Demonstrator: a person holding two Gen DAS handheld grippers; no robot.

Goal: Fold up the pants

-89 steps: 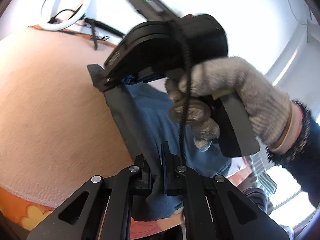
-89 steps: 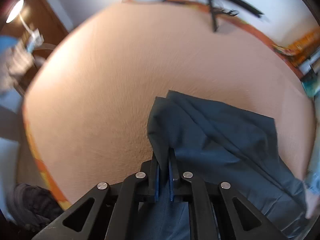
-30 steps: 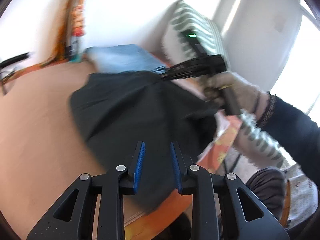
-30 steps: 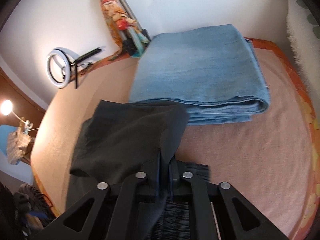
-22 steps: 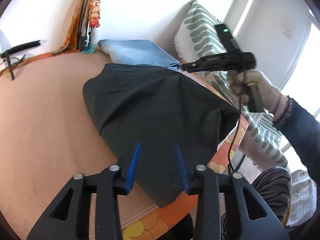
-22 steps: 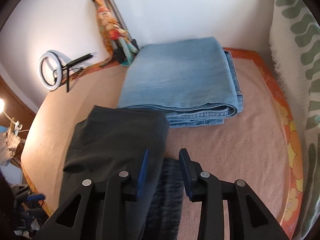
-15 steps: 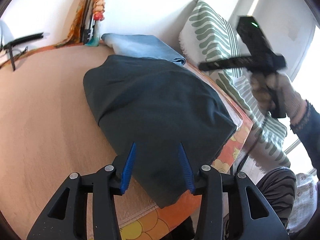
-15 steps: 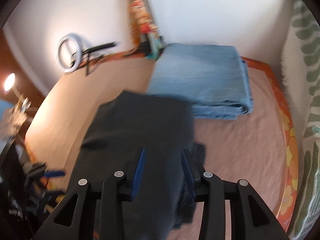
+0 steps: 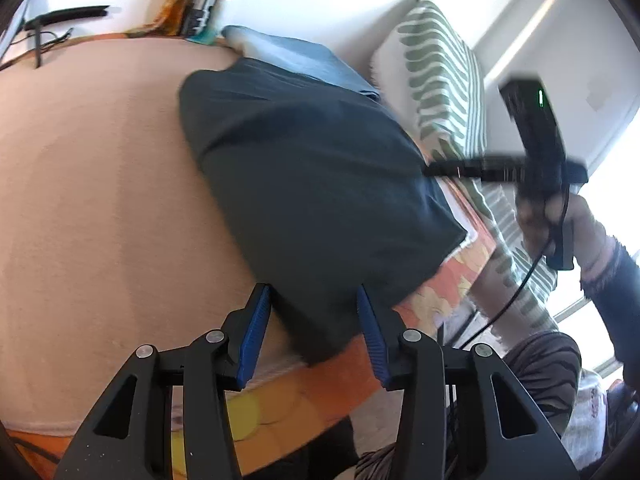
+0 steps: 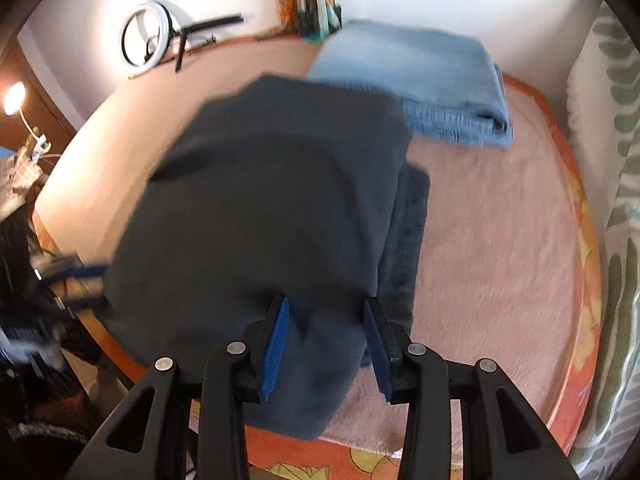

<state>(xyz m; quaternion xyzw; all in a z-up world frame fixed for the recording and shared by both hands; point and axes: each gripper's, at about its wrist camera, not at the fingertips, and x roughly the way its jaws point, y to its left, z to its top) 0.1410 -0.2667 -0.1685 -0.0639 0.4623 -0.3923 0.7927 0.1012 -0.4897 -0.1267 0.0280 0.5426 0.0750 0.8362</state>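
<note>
Dark grey pants [image 9: 312, 184] lie folded on the peach bed cover [image 9: 100, 208], their near corner draped over the bed's orange edge. My left gripper [image 9: 314, 300] stands open just above that corner, its blue pads clear of the cloth. In the right wrist view the same pants [image 10: 272, 208] fill the middle, with a ribbed waistband showing along their right side. My right gripper [image 10: 326, 308] hovers open over the near end, pads apart from the fabric. The right gripper's body, in a gloved hand [image 9: 560, 220], shows blurred at the right of the left wrist view.
Folded light blue jeans [image 10: 420, 80] lie beyond the dark pants near the wall. A green-patterned pillow [image 9: 440, 80] stands at the bed's right side. A ring light [image 10: 148, 36] and a tripod rest at the far edge. The person's striped trouser leg [image 9: 540, 368] is beside the bed.
Both grippers have opened and let go of the pants, which now lie flat on the bed. The left gripper sank toward the near corner; the right one swung sideways over the pants.
</note>
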